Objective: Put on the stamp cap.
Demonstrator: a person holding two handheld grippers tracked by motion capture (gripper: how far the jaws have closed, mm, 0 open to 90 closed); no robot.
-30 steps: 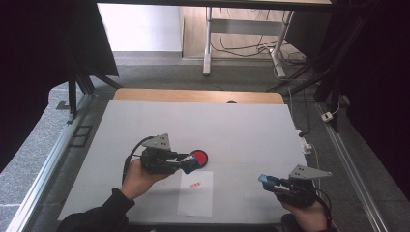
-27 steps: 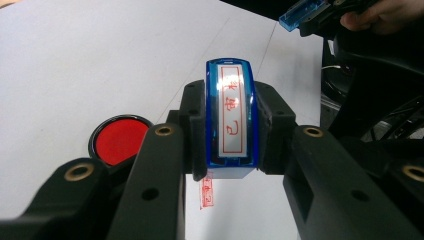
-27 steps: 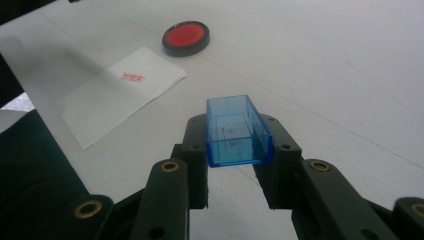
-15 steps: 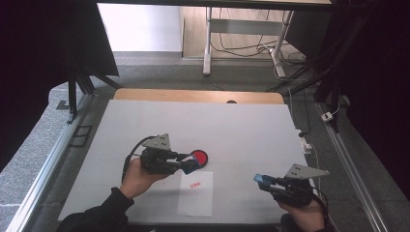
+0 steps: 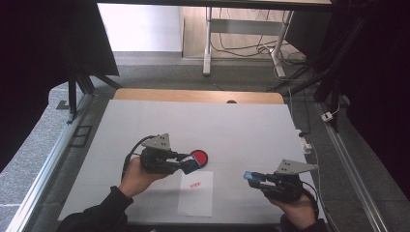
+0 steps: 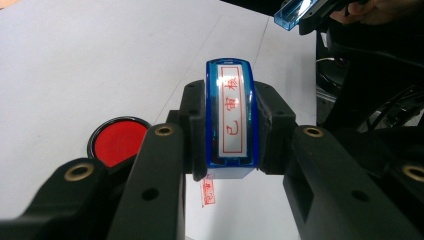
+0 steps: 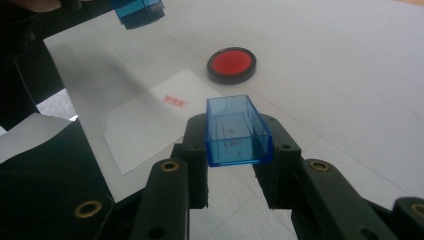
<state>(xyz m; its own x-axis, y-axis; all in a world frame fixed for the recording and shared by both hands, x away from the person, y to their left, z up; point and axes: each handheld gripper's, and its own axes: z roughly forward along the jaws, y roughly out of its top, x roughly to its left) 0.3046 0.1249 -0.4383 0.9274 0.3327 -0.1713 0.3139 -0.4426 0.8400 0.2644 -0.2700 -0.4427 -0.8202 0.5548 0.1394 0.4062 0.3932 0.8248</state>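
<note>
**Stamp held above paper, cap apart**

Stamp sits clamped between the left gripper's jaws, just above the paper, beside the ink pad. A red imprint marks the paper. Right gripper is closed on the clear blue cap, well apart over the table.

The stamp bore a label with red Chinese characters in a red frame. The red imprint on the paper was too small to read.
</note>
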